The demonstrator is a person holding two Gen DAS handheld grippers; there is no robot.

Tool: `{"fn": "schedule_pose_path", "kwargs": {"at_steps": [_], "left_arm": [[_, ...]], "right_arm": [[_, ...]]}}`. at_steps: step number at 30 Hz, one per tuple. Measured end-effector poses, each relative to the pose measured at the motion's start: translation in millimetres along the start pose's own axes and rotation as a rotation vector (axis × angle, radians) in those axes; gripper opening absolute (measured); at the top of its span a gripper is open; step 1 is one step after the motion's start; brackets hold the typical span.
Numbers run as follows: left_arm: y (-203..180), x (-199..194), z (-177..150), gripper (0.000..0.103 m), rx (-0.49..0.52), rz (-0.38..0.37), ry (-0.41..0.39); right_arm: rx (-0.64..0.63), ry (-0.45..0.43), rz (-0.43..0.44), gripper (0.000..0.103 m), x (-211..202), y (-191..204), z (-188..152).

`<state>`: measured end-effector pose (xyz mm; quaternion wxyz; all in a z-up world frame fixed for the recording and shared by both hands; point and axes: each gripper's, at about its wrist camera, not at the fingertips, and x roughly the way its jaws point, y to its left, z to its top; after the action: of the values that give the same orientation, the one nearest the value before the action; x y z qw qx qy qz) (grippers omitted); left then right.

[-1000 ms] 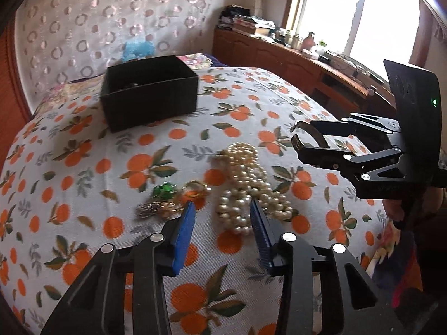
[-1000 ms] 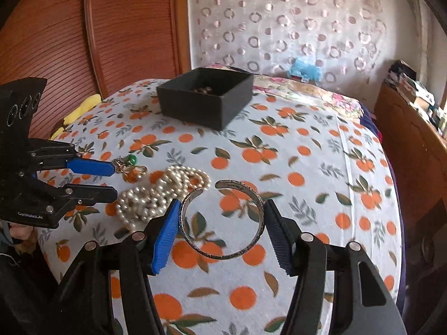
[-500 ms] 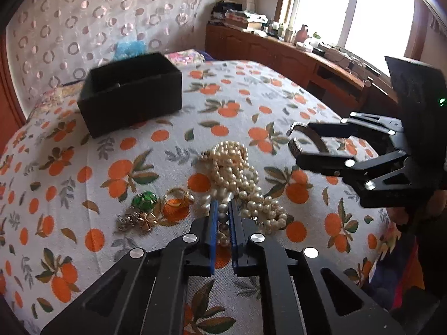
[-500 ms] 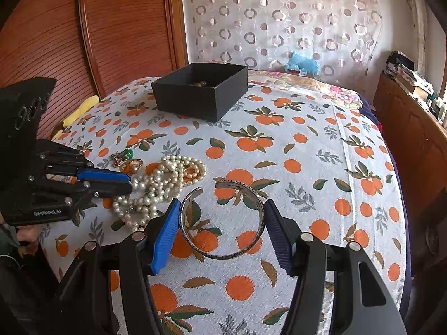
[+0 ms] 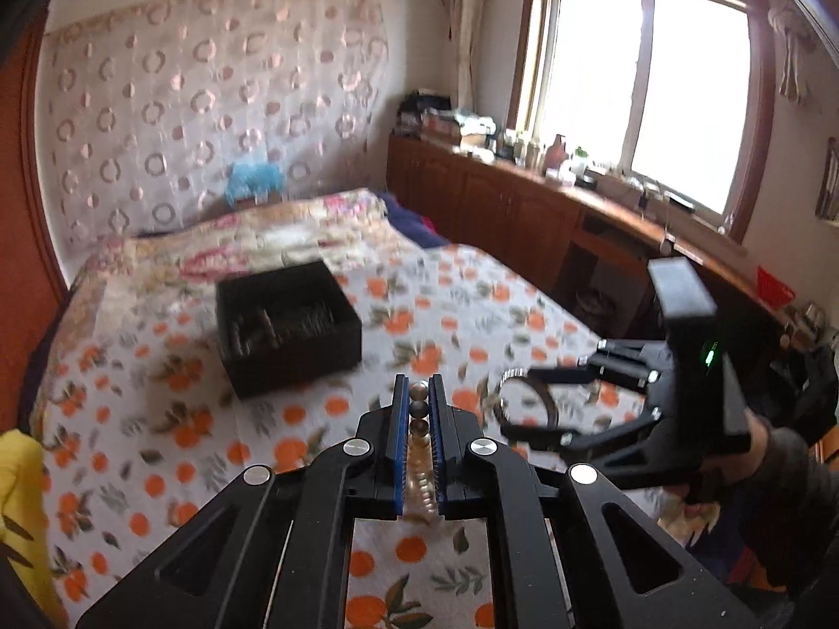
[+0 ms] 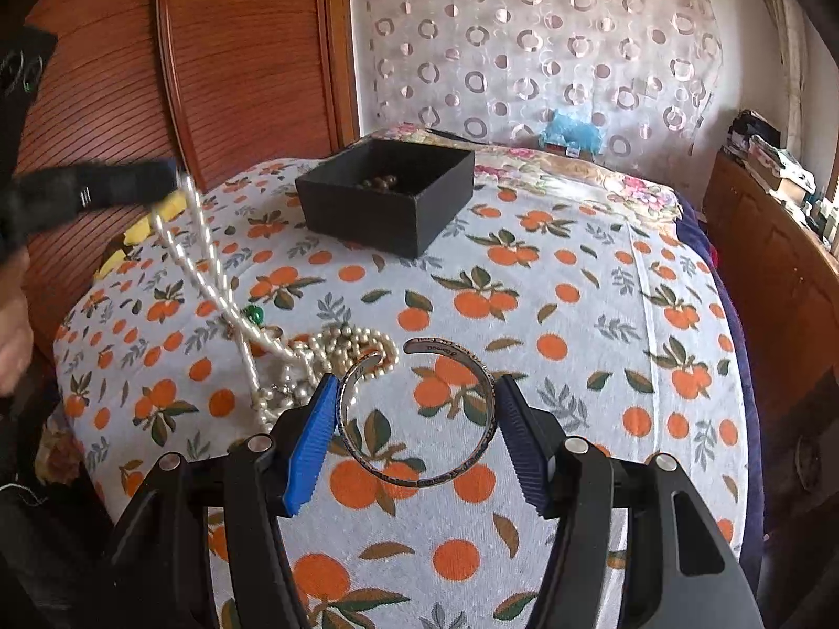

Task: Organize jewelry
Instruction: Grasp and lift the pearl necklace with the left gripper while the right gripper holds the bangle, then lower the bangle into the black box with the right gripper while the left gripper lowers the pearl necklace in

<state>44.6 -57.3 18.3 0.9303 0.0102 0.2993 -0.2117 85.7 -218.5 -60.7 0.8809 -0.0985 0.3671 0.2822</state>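
My left gripper [image 5: 418,393] is shut on the pearl necklace [image 5: 418,409] and holds it up above the bed. In the right wrist view the left gripper [image 6: 173,178] is blurred at the left, and the pearl strands [image 6: 210,262] hang from it down to a heap of pearls [image 6: 335,351] on the cloth. My right gripper [image 6: 414,403] is shut on a silver cuff bangle [image 6: 445,474] and holds it above the cloth; the bangle also shows in the left wrist view [image 5: 527,401]. The black box [image 6: 385,194] stands further back with some jewelry in it.
A green-stone piece [image 6: 255,314] lies on the orange-print bedspread [image 6: 577,314] beside the pearls. A wooden headboard [image 6: 157,78] is at the left, a wooden cabinet [image 5: 524,209] under the window at the right. A yellow cloth [image 5: 21,498] lies at the bed's edge.
My left gripper closed on the pearl necklace and lifted it up, so the strands now stretch from the heap. The right gripper still holds the bangle and rose slightly.
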Motion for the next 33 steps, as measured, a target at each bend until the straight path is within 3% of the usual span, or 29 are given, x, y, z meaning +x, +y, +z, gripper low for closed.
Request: {"fn": "schedule_pose_path", "kwargs": {"at_steps": [18,33], "left_arm": [[12,-42,67,0.007,0.022,0.091,-0.158],[50,-23,112,0.007,-0.019,0.155,-0.204]], "right_arm": [[-0.021,-0.043,0.018,0.063,-5,7,30],[-0.043,-0.068,0.060,0.063,25,3,78]]}}
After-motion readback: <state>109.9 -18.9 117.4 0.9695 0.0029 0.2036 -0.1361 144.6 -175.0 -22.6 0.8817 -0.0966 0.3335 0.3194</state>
